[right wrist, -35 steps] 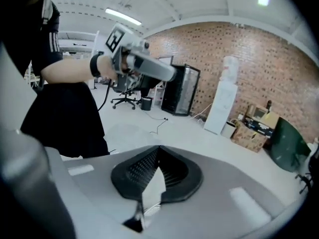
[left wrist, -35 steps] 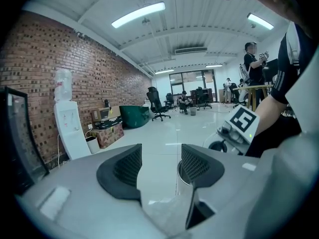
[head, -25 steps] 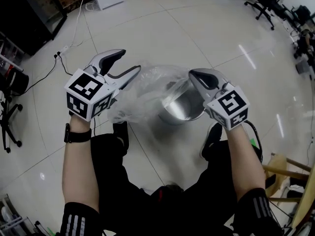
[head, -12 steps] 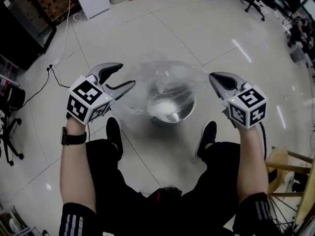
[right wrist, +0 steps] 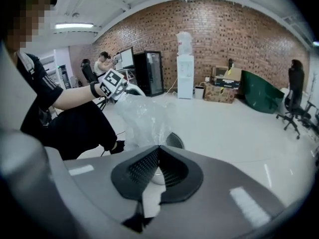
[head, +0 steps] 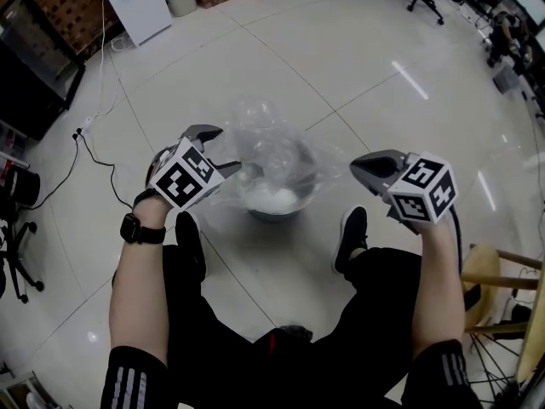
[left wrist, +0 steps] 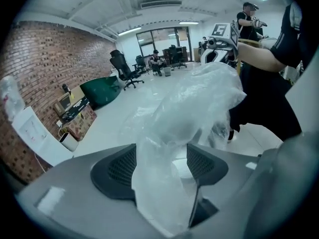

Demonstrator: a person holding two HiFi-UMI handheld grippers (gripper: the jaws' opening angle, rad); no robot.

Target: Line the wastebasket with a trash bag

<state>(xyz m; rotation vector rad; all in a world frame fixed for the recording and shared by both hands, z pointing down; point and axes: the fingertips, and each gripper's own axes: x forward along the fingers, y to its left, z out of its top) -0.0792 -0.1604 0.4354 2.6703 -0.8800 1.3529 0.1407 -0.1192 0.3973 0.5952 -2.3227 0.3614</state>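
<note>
Head view / wastebasket: a metal wastebasket (head: pixel 285 214) stands on the floor (head: pixel 358 66) at frame centre, between the person's shoes.
Head view / trash bag: a clear trash bag (head: pixel 268 139) is heaped over the mouth and partly sunk inside; it is not yet folded over the rim.
Head view / left claw: the left claw (head: pixel 223 152) sits at the bag's left edge, left of and just above the basket.
Head view / right claw: the right claw (head: pixel 358 167) is to the basket's right, apart from the film.
Left gripper view / claw state: the jaws are opening. Bag film runs up between the pads, but it looks slack and not pinched.
Right gripper view / claw state: the jaws are pressed together with nothing between them. The bag (right wrist: pixel 142 118) and the basket rim (right wrist: pixel 174 141) lie ahead, just above the tips.
Key relation (judgement): the left claw is much the nearer to the bag. The basket lies right of it and left of the right claw, so the bag's mouth likely needs spreading along that left-right line.
</note>
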